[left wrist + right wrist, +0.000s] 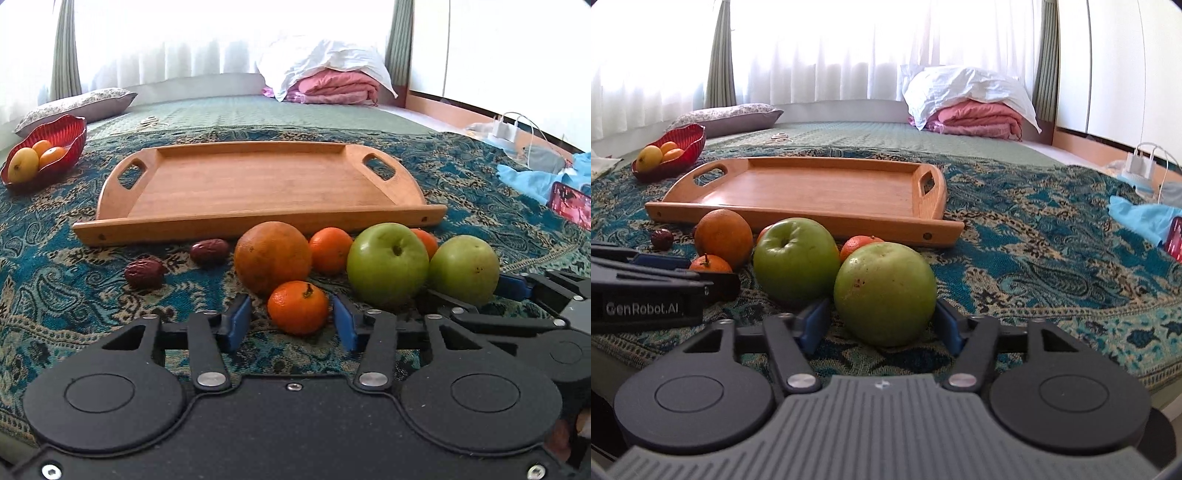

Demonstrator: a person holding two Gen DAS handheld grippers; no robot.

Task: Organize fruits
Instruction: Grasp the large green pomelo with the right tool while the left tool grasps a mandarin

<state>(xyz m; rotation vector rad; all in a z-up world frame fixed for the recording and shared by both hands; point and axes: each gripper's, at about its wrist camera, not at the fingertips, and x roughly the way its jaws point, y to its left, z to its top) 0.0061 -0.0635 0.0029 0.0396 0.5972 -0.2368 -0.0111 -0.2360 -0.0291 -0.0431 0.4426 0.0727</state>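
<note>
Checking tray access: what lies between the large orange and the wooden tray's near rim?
Only bare patterned cloth, in the left wrist view, between the large orange and the wooden tray.

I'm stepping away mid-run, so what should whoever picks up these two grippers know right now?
Left gripper: fingers around the small mandarin, gaps still showing, not gripping.
Right gripper: fingers around the near green apple, not clearly pressing.
Second green apple, big orange, two more mandarins and two red dates lie on the patterned cloth before the wooden tray.
Done: nothing on the tray. Red bowl holds fruit.
Left: grasp, place, repeat.
</note>
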